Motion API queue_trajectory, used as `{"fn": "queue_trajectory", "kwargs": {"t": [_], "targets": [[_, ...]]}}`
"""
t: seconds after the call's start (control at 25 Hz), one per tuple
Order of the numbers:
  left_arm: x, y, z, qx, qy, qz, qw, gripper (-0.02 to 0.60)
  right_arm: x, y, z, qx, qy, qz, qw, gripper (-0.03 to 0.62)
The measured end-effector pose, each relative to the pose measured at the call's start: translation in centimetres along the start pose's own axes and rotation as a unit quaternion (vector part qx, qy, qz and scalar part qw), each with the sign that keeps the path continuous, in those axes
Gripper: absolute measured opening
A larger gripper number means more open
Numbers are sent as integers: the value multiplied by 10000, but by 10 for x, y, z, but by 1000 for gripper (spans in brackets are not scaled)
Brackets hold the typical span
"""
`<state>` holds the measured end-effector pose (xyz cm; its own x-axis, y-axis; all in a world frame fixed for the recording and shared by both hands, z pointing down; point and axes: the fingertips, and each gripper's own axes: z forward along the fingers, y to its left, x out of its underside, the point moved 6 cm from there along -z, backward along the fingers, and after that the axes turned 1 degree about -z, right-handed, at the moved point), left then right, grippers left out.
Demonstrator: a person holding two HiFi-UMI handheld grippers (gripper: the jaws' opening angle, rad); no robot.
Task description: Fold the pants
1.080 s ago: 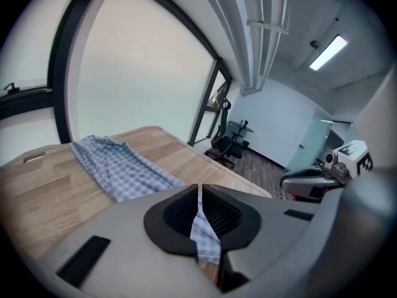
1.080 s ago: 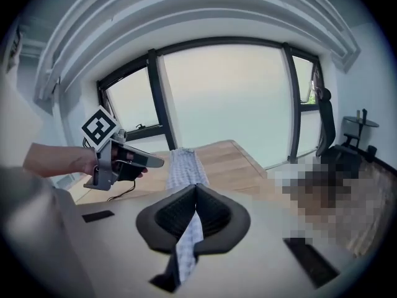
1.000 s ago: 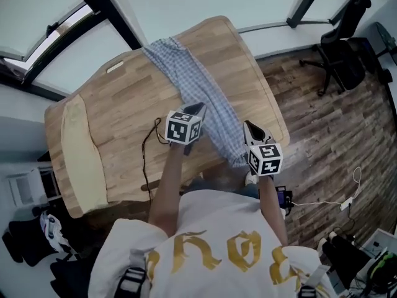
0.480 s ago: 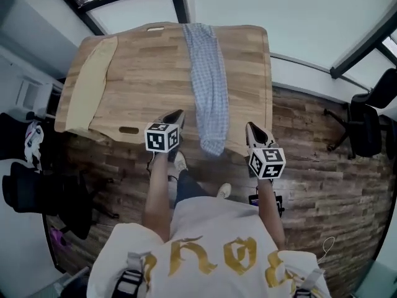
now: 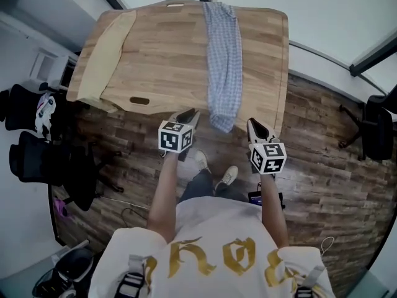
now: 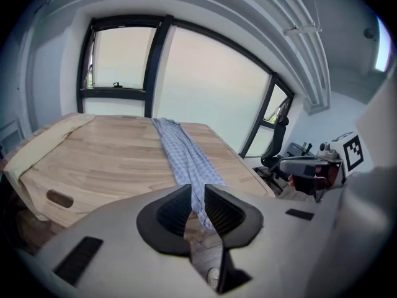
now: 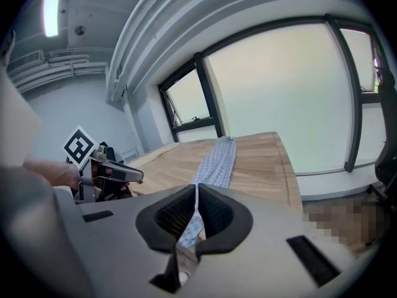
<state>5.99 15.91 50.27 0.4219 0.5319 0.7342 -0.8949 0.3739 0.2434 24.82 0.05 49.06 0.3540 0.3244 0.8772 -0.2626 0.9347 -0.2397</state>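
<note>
The blue checked pants lie in one long narrow strip down the wooden table, and their near end droops over the table's near edge. My left gripper hovers over the floor just left of that end, jaws shut with nothing in them. My right gripper hangs just right of it, also shut and empty. In the left gripper view the pants run away ahead of the closed left gripper. The right gripper view shows the pants beyond the closed right gripper.
A cream cloth lies along the table's left side, and a handle slot sits near the front edge. Black chairs stand at the left, an office chair at the right. My shoes are on the wooden floor.
I have stepped round to the end of the table. Both grippers, earlier over the table beside the pants' near end, now hang off the edge over the floor. The pants lie as before.
</note>
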Motion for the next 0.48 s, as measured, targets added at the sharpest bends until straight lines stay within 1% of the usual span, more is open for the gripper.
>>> {"fn": "queue_trajectory", "kwargs": {"t": [0.08,0.12,0.16,0.2,0.24,0.28,0.36,0.48], "targets": [[12,-6,12,90,118,177,9997,69,12,4,2,-59,171,-43,9998,25],[19,-10,20,168,194,265,9993,118,19,5,2,-64,254,-58,9996,25],[26,-13,29,257,285,329,9987,179,27,5,3,-67,349,-75,9993,27],[33,-15,38,339,387,372,9980,210,34,5,6,-73,456,-99,9989,36],[39,-16,47,402,493,414,9971,243,42,5,10,-75,572,-137,9982,66],[45,-18,56,447,596,476,9961,249,49,4,15,-72,691,-199,9974,97],[54,-22,73,466,737,685,9938,258,64,3,26,-64,917,-369,9951,122],[67,-22,97,275,833,1044,9907,258,80,7,43,-90,1148,-559,9918,136]]}}
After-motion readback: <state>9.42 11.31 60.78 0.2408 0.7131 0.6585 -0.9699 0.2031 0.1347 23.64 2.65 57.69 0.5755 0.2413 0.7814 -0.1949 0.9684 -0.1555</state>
